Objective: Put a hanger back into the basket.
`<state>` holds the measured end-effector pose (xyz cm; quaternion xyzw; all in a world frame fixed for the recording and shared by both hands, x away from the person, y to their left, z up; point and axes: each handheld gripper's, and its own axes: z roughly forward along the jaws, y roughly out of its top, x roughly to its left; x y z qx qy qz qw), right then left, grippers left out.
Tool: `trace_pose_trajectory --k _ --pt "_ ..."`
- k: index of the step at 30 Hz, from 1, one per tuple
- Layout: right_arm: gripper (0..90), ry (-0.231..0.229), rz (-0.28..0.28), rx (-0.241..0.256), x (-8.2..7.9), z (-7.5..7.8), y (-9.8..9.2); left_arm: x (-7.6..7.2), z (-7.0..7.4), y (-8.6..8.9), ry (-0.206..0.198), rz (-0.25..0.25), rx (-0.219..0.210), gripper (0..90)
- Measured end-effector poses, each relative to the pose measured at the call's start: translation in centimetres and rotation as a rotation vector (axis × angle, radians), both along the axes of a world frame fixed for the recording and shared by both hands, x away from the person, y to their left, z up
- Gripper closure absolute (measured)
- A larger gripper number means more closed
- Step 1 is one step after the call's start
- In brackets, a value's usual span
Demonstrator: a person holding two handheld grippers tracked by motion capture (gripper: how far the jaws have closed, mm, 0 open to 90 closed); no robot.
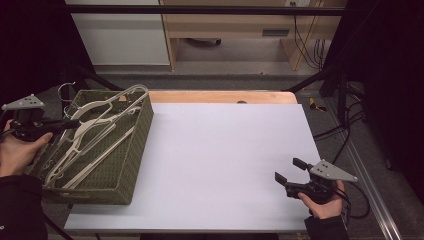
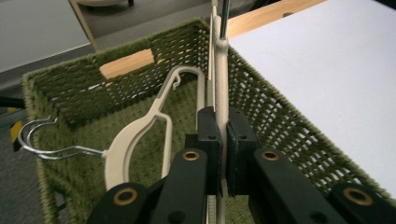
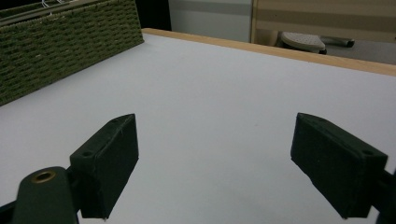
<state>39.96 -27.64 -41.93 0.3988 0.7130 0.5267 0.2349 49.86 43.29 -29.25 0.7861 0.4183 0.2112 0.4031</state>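
At the left end of the white table top (image 1: 220, 160) stands a green woven basket (image 1: 132, 165) stacked with cream hangers (image 1: 87, 145), and the left gripper (image 2: 223, 135) reaches into it with its jaws clamped on the bar of one cream hanger (image 2: 220, 88). Another hanger with a wire hook (image 2: 44, 140) lies just left of that grip, crowding it inside the basket wall. Well right of the basket, the right gripper (image 1: 291, 171) hovers over bare table with its jaws wide apart.

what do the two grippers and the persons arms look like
Both the left gripper and the right gripper are black, with two blocky jaws, brass-coloured rivets at the joints and a grey three-cornered plate on top. A dark cable trails from the right one. The person wears black sleeves.
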Motion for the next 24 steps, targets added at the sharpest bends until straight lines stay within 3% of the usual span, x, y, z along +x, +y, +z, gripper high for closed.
trace_pose_trajectory --k 3,6,16,21,24 --pt "15.5 0.001 0.001 -0.002 0.0 -0.1 0.0 0.2 -0.4 0.2 0.01 0.009 -0.007 86.3" --pt "15.5 0.004 0.001 -0.001 0.0 -0.1 0.1 0.4 -1.0 0.1 0.04 0.02 0.013 86.3" --pt "15.5 0.006 0.001 -0.007 0.0 -0.1 0.1 1.5 -4.7 -0.5 0.139 0.034 -0.001 86.2" --pt "15.5 0.001 0.001 -0.006 0.0 -0.1 0.1 1.9 -5.7 -0.9 0.152 0.061 -0.009 85.6" --pt "15.6 0.002 0.001 -0.003 0.0 0.0 0.0 2.0 -5.8 -0.7 0.144 0.119 -0.008 84.6"
